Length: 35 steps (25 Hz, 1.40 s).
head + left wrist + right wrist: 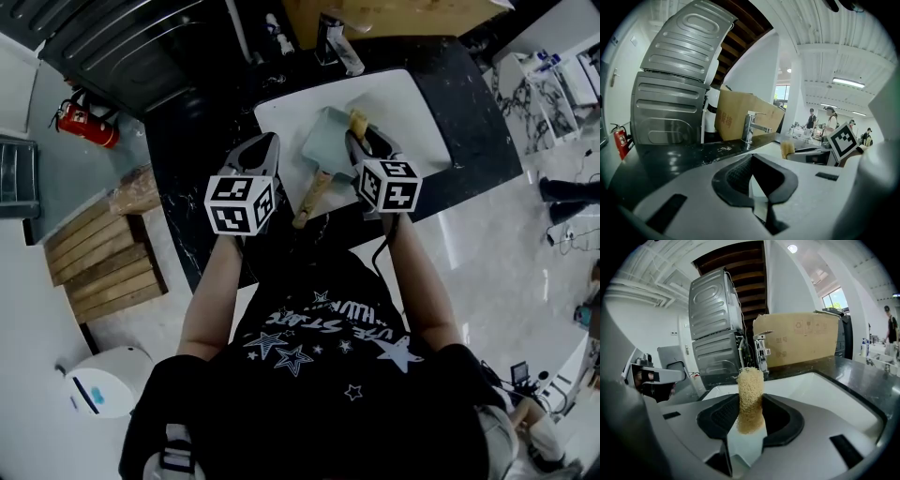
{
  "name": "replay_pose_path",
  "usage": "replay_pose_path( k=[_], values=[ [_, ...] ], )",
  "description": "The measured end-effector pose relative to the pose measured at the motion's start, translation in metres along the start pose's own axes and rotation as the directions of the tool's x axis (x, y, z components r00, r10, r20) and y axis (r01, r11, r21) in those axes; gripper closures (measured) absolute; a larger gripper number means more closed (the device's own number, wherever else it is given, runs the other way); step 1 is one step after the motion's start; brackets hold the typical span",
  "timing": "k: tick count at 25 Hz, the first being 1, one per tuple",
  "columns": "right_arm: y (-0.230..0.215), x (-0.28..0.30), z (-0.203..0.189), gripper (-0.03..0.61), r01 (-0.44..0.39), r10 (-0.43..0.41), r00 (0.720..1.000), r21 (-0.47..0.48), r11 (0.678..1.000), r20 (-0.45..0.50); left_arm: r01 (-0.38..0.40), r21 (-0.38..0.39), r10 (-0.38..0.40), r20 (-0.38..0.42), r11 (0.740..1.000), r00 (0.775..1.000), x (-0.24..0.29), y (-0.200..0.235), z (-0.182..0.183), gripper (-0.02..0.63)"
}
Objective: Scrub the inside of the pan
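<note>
A pale blue-grey square pan lies in the white sink. Its wooden handle points back toward me, between the two grippers. My right gripper hangs over the pan's right edge, shut on a tan loofah scrubber. In the right gripper view the scrubber stands upright between the jaws. My left gripper is just left of the pan, apart from it. Its jaws look closed with nothing in them.
A chrome faucet stands behind the sink on the black stone counter. A cardboard box and a metal appliance are behind it. A fire extinguisher and a wooden pallet sit on the floor at left.
</note>
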State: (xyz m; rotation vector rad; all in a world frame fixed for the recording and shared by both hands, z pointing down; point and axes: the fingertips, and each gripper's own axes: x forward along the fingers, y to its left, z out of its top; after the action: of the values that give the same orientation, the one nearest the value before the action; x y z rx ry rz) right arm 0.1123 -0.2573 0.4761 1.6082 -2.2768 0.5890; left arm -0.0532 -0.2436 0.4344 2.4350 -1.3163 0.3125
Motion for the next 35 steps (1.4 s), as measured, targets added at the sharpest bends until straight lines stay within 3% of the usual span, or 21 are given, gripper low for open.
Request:
replay_pose_path(
  k=[11,19,28,35],
  values=[
    [-0.030,0.054,-0.008,0.428,-0.057,0.045,0.991,-0.090,0.994,-0.128,-0.098,-0.029,0.098,-0.019,0.995,0.995,0.030,0.019,0.004,0.606],
    [-0.043,0.089,-0.029,0.426,-0.083,0.017,0.962,-0.231,0.969,-0.274,-0.101,-0.023,0.100,-0.048,0.995,0.994,0.044,0.022,0.001,0.606],
    [-0.046,0.118,-0.057,0.428,-0.141,-0.046,0.907,-0.404,0.904,-0.418,-0.087,-0.006,0.086,-0.083,0.996,0.993,0.056,0.020,-0.007,0.606],
    [-0.047,0.131,-0.075,0.427,-0.188,-0.094,0.861,-0.485,0.854,-0.500,-0.103,0.020,0.104,-0.093,0.995,0.990,0.057,0.024,-0.009,0.606]
  ],
)
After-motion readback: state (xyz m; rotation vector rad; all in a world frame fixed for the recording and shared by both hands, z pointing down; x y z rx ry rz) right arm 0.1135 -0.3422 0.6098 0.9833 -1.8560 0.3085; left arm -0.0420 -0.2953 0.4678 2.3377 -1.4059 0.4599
